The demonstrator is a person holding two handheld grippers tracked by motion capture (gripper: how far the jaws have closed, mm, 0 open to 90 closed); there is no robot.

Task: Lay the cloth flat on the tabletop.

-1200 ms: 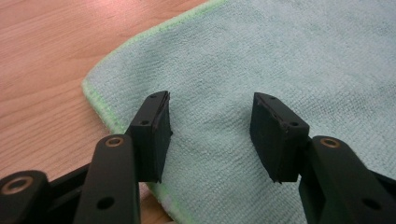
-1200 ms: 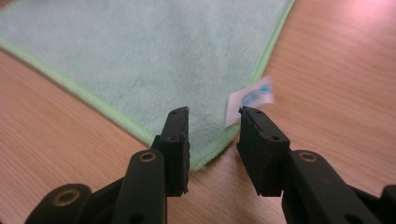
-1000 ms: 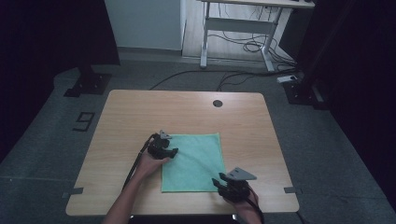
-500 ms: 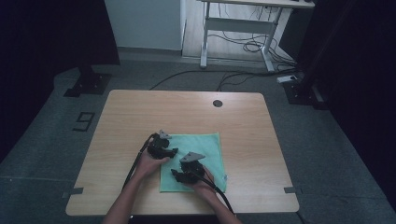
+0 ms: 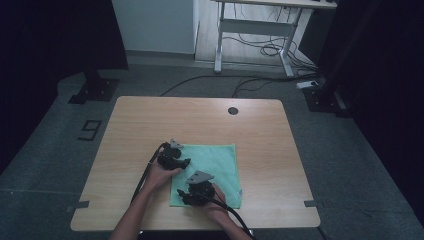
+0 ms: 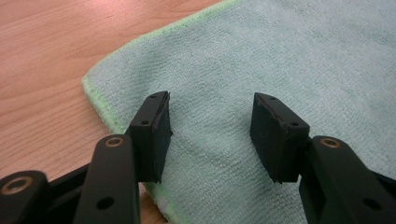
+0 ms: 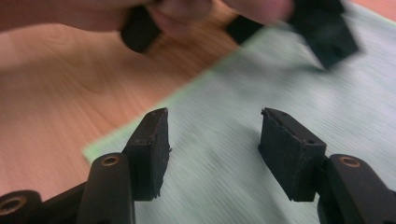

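Both forearms enter from the tabletop's near edge. Left gripper (image 5: 186, 161), held in the left hand (image 5: 162, 174), jaws parted with nothing between them. Right gripper (image 5: 181, 194), in the right hand (image 5: 216, 204), jaws just opened, gap likewise empty.

The high view is dim with dark edges, while the right gripper view is streaked with motion blur.

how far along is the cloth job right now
Done: the green microfibre cloth looks already folded, lying flat on the wooden table. In hand: the left gripper and right gripper sit open over its left edge, the right's jaws having just been opening. Left: gripping that edge; nothing is pinched.
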